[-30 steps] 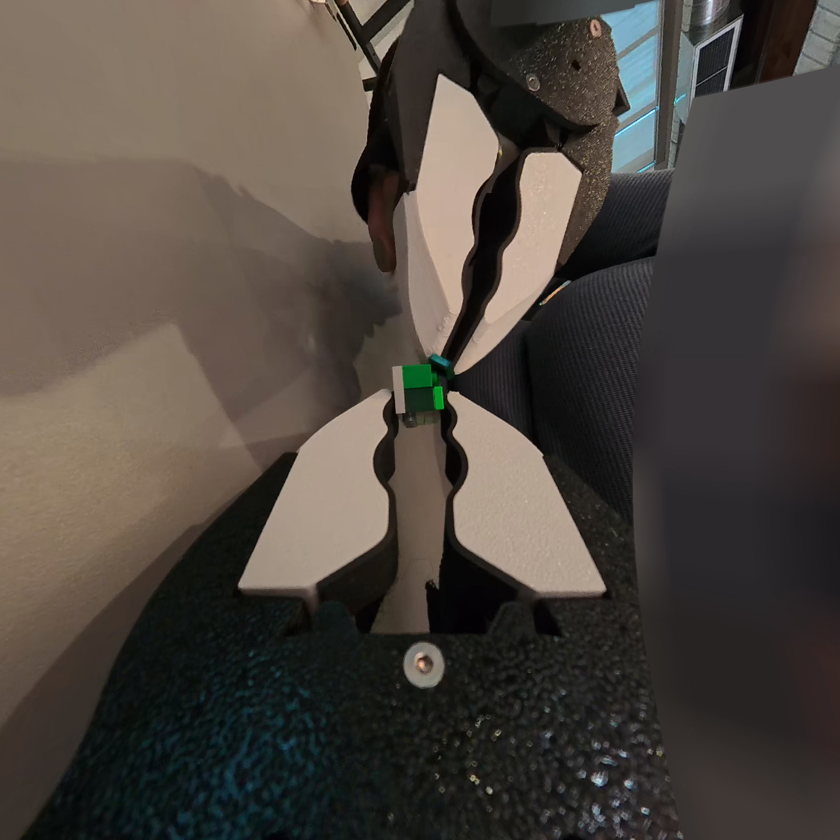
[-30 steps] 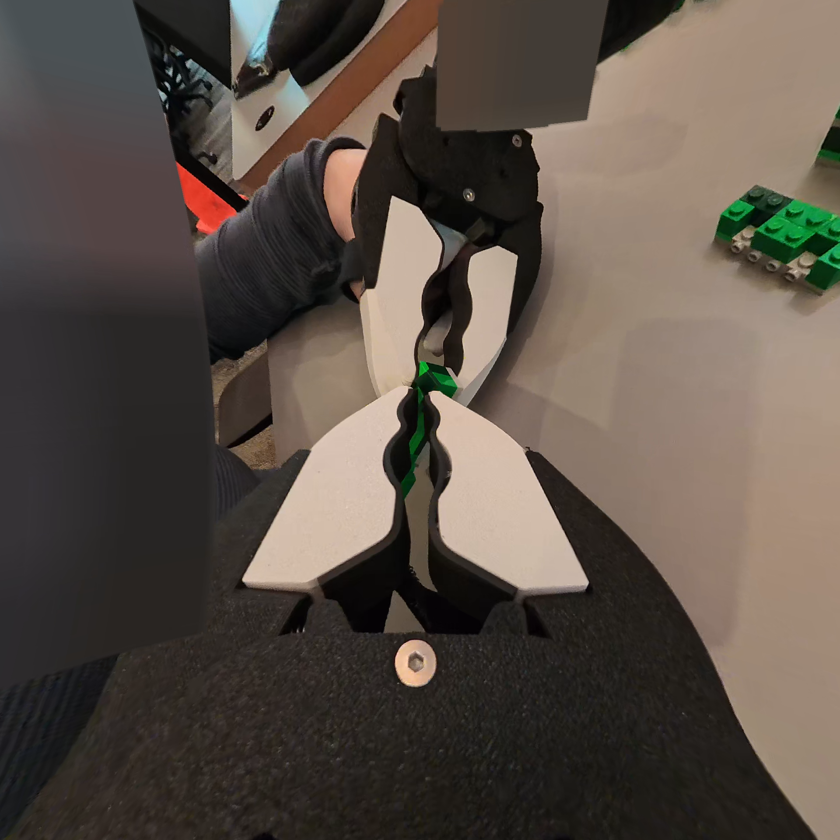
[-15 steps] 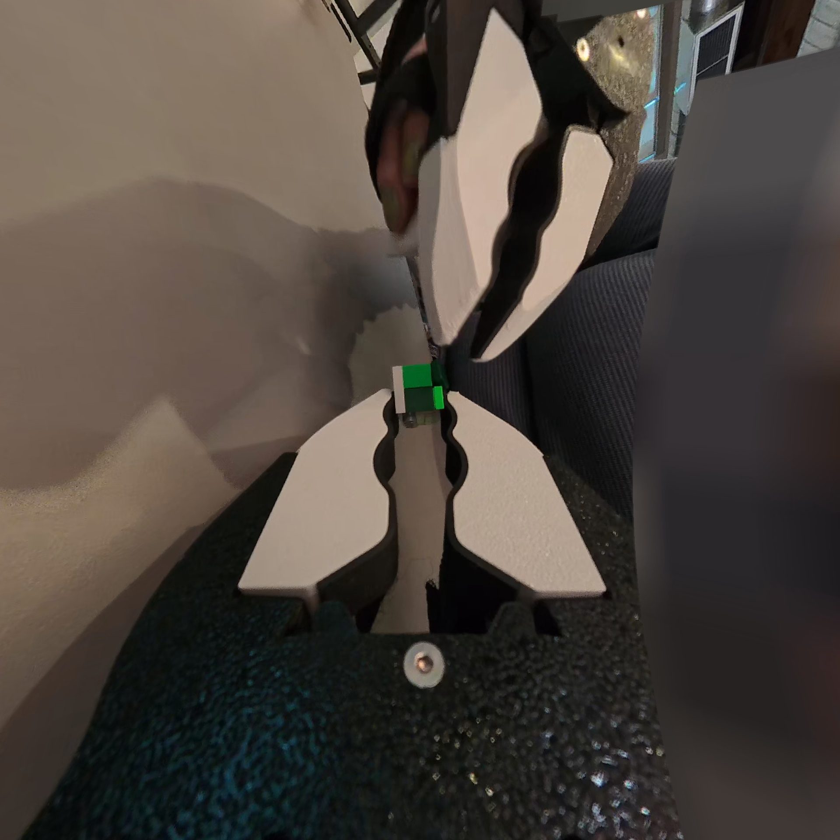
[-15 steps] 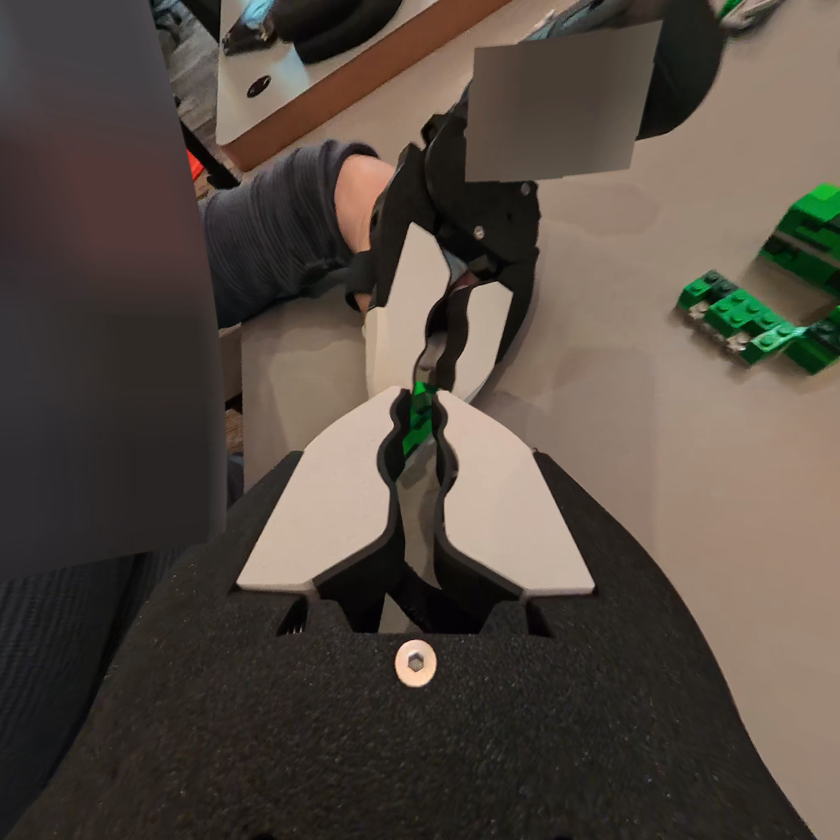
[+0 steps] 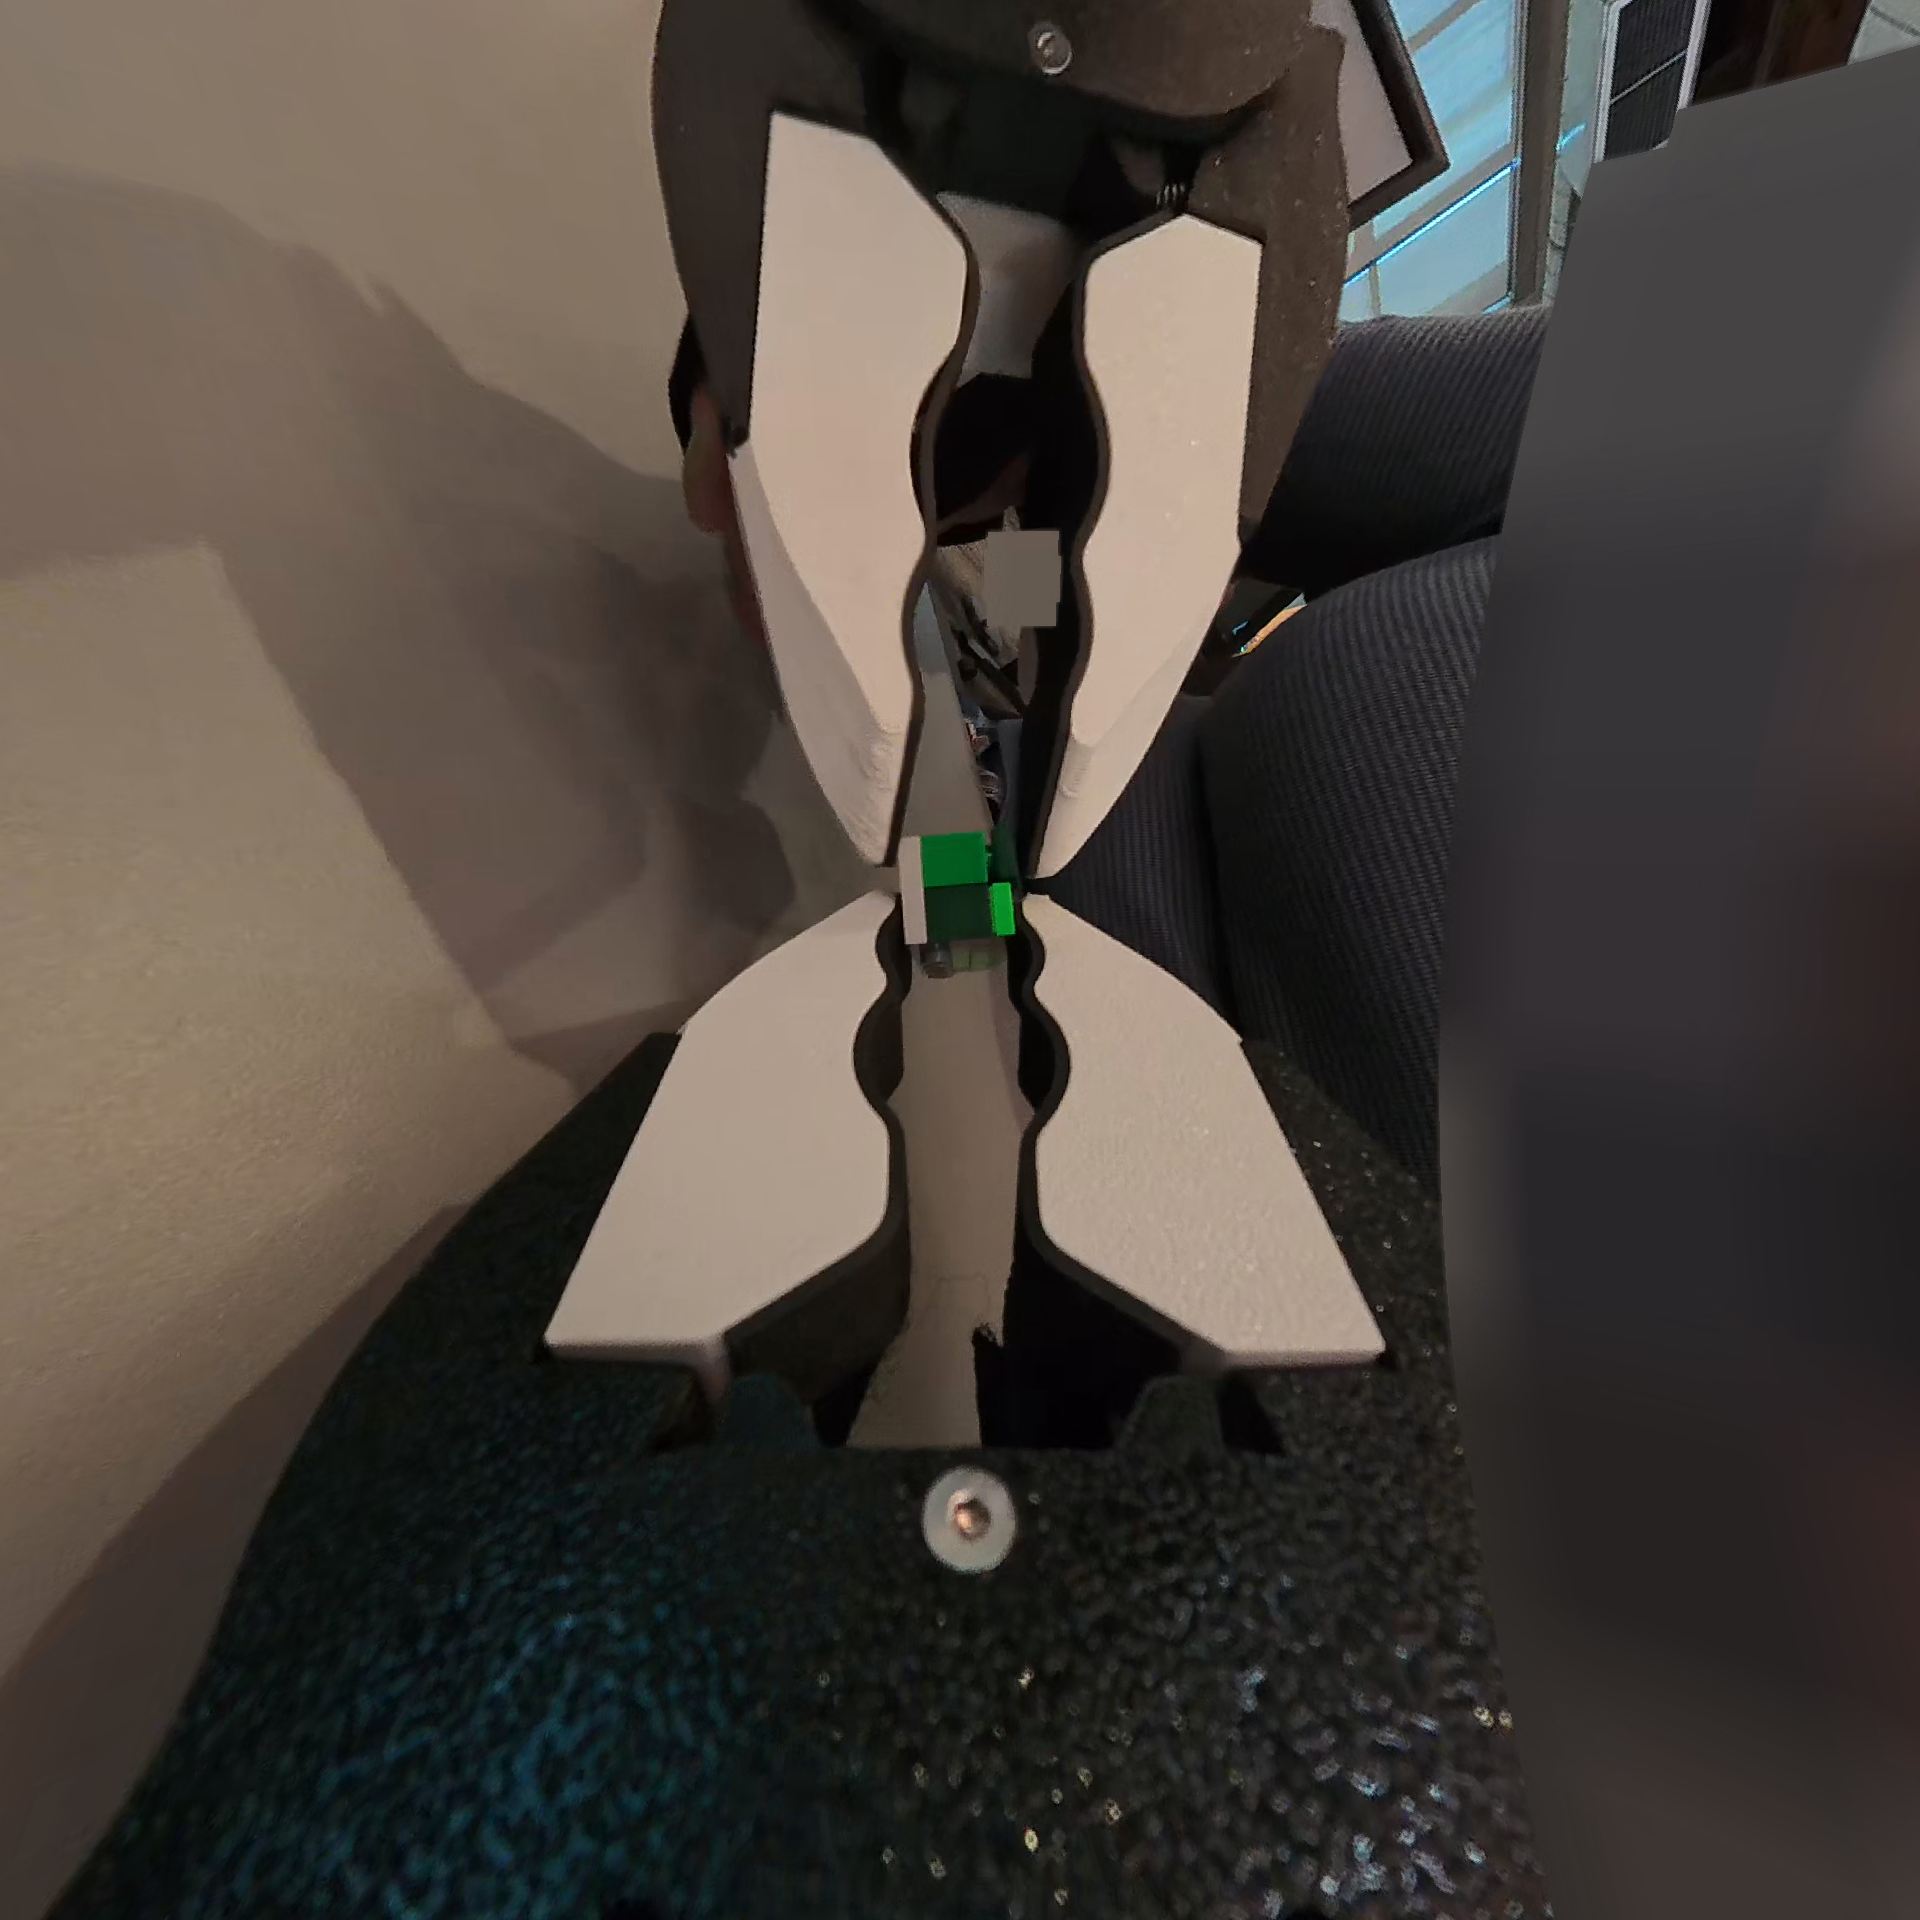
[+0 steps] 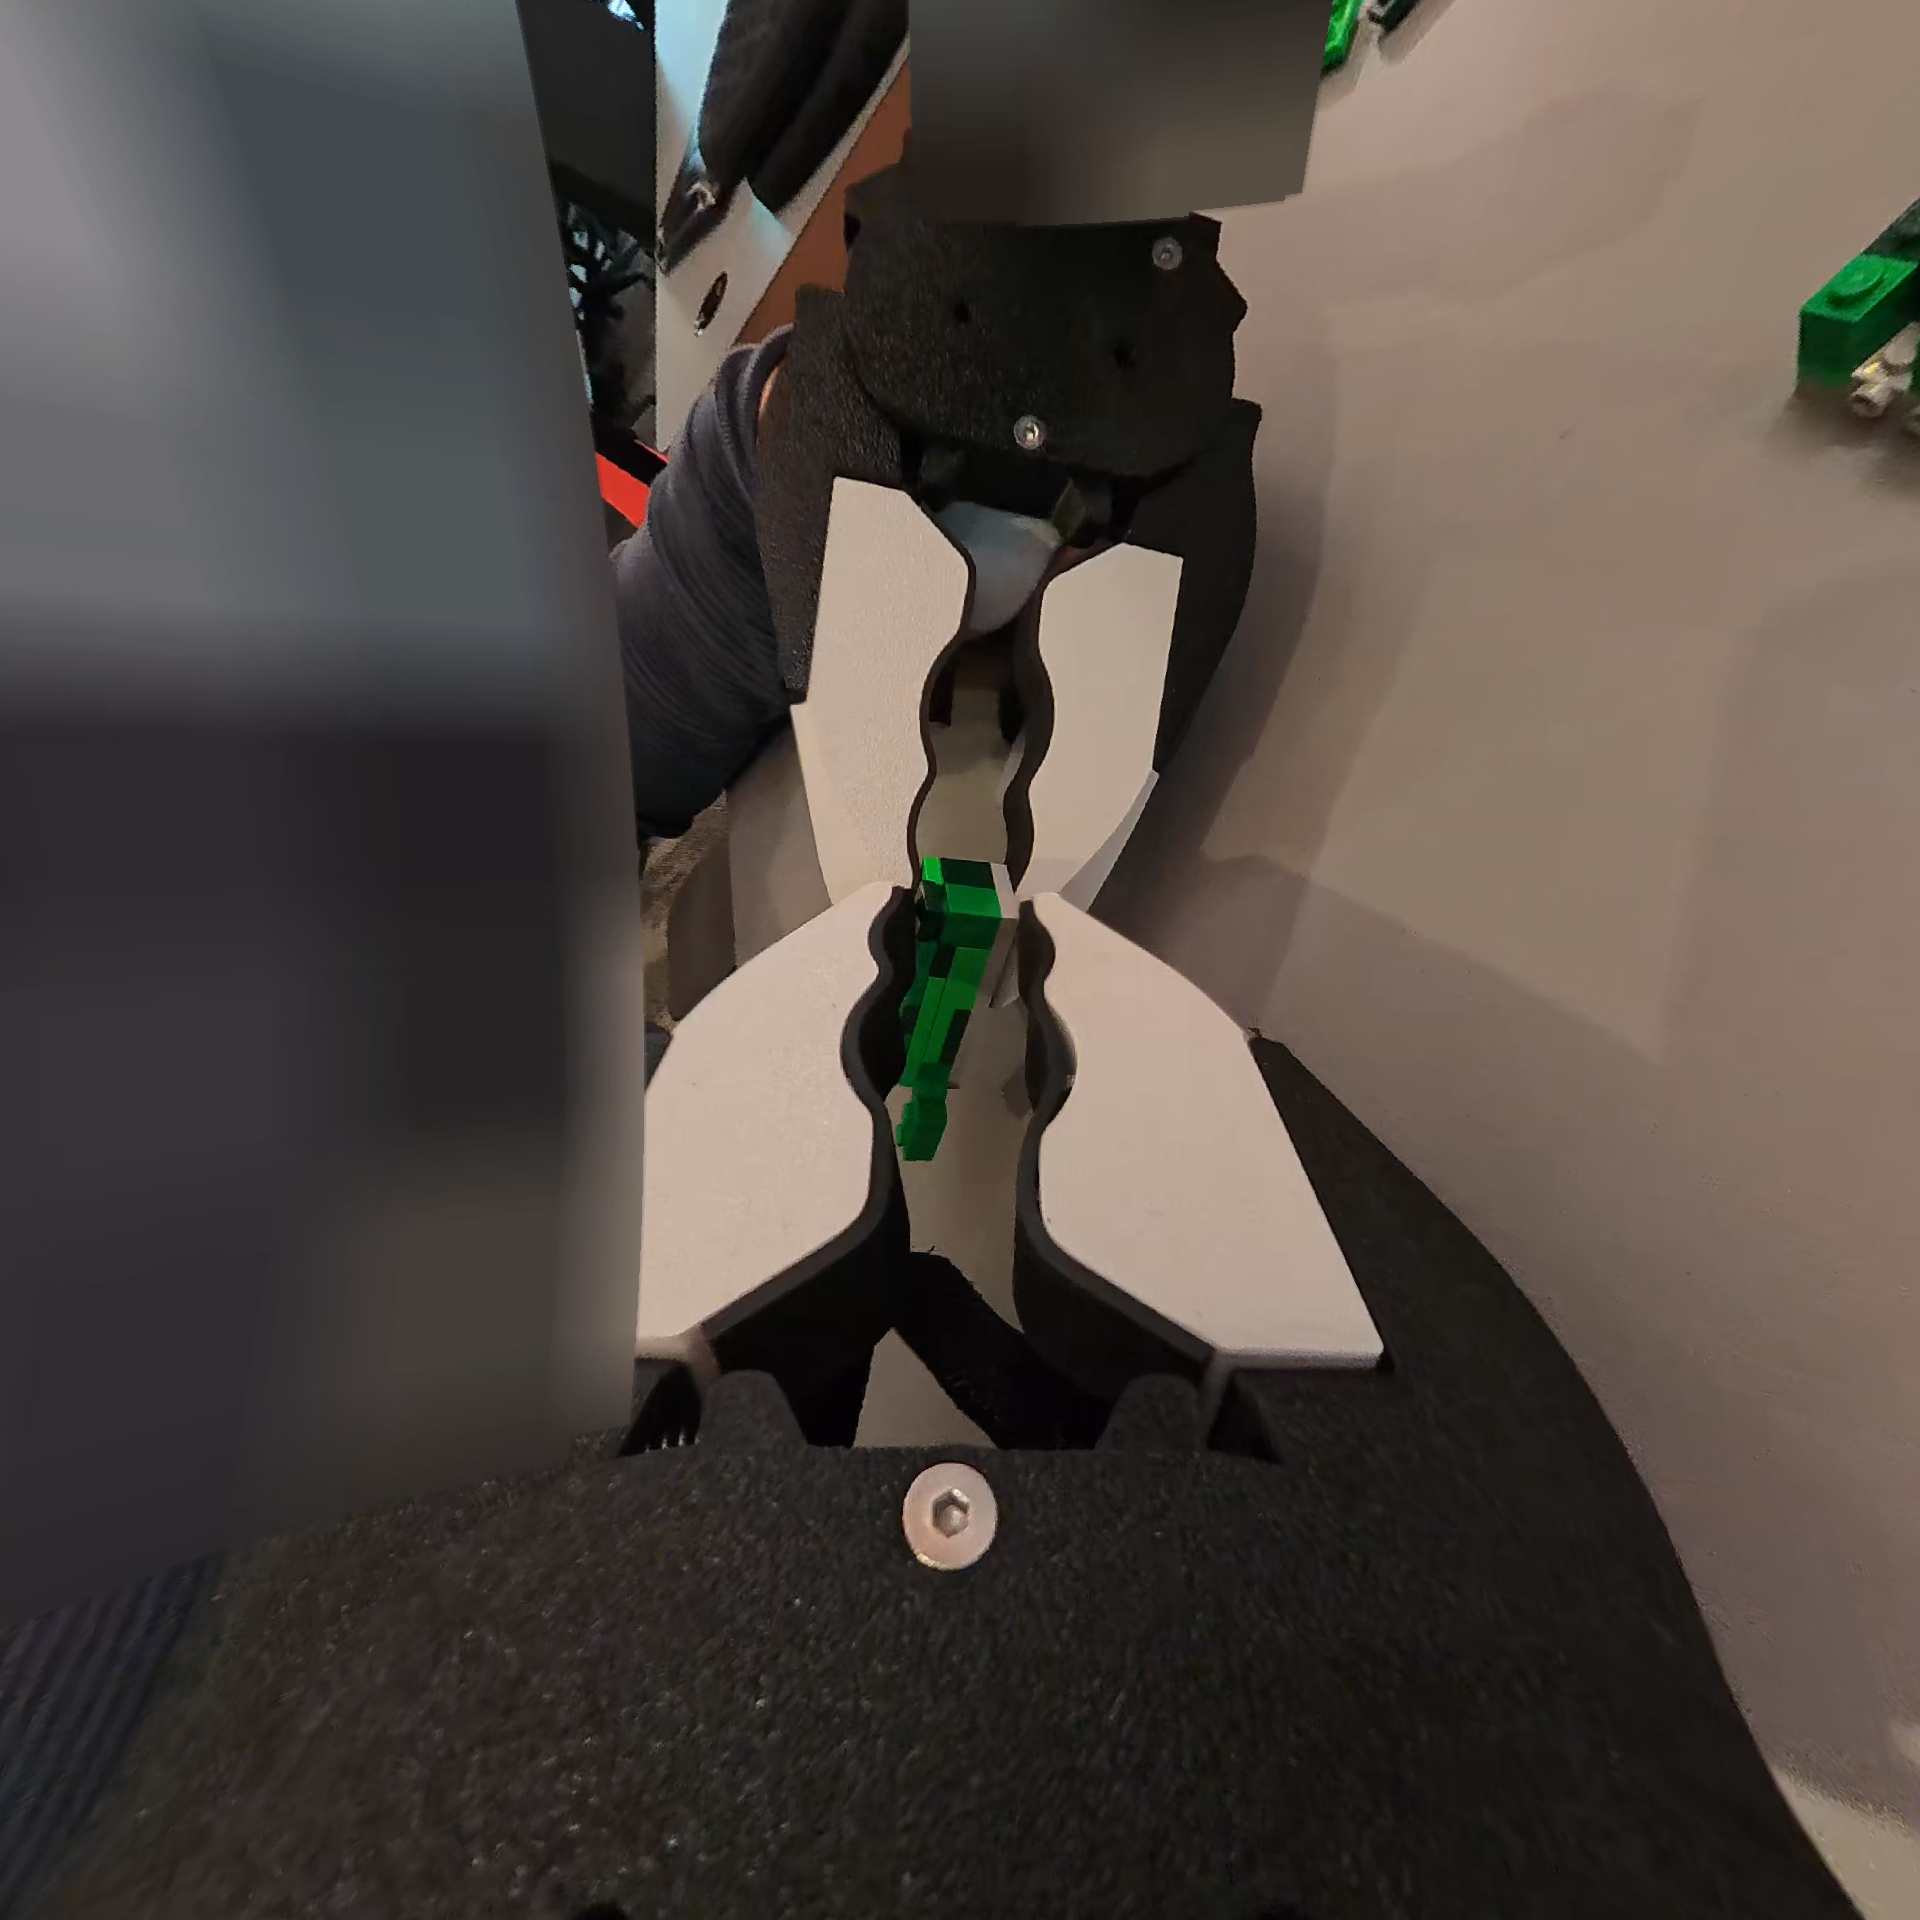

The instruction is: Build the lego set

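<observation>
A small green and white lego assembly (image 5: 958, 894) is pinched between the tips of my left gripper (image 5: 961, 923), held in the air above the table edge. My right gripper (image 5: 966, 854) faces it tip to tip from the opposite side, and its fingers straddle the same assembly. In the right wrist view the assembly (image 6: 951, 977) runs back between the fingers of my right gripper (image 6: 961, 909), which close on its sides. The left gripper (image 6: 968, 860) grips its far end there. How the bricks join inside the fingers is hidden.
The pale table (image 6: 1558, 935) lies below. Loose green lego pieces (image 6: 1860, 322) lie on it at the far right. A person's dark sleeve (image 6: 686, 644) is behind the left gripper. Dark fabric (image 5: 1351, 831) fills the right of the left wrist view. The tips of both grippers are at nearly the same place.
My right gripper pulled away briefly, widened its fingers, then came back square onto the assembly and now straddles it. My left gripper kept its hold and barely moved.
</observation>
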A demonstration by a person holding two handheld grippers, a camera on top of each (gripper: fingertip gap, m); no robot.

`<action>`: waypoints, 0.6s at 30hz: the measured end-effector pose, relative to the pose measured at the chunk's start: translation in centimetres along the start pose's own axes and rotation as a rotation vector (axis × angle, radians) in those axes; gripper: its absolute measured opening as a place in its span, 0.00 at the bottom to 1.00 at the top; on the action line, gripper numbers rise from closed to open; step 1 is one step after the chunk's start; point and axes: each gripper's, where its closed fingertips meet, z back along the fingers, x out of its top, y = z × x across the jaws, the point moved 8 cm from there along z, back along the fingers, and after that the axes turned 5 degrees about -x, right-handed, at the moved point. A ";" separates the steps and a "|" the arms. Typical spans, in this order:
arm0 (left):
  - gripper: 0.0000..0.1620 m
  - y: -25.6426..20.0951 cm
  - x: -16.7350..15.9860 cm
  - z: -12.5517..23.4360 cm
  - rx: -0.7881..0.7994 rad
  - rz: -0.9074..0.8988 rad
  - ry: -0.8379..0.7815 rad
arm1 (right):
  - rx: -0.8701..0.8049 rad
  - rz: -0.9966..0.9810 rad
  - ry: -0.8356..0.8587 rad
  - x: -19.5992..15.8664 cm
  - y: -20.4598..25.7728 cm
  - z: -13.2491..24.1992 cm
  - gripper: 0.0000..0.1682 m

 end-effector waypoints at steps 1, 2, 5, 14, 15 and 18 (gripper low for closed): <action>0.11 0.0 0.0 0.0 0.000 -0.001 0.003 | 0.007 -0.003 0.002 0.0 0.0 0.0 0.10; 0.11 0.0 0.0 -0.1 0.001 -0.002 0.005 | 0.011 -0.002 0.003 0.0 -0.1 0.0 0.10; 0.11 0.0 -0.1 -0.1 0.001 -0.006 0.013 | 0.013 0.018 0.010 -0.1 0.0 0.0 0.10; 0.10 -0.3 -0.2 -0.7 0.045 -0.103 0.083 | -0.097 0.224 0.023 -0.8 1.2 -0.1 0.10; 0.10 -0.4 -0.2 -0.8 0.049 -0.112 0.092 | -0.108 0.243 0.025 -0.9 1.4 -0.2 0.10; 0.10 -0.4 -0.2 -0.9 0.062 -0.136 0.103 | -0.141 0.284 0.010 -1.2 1.7 -0.1 0.10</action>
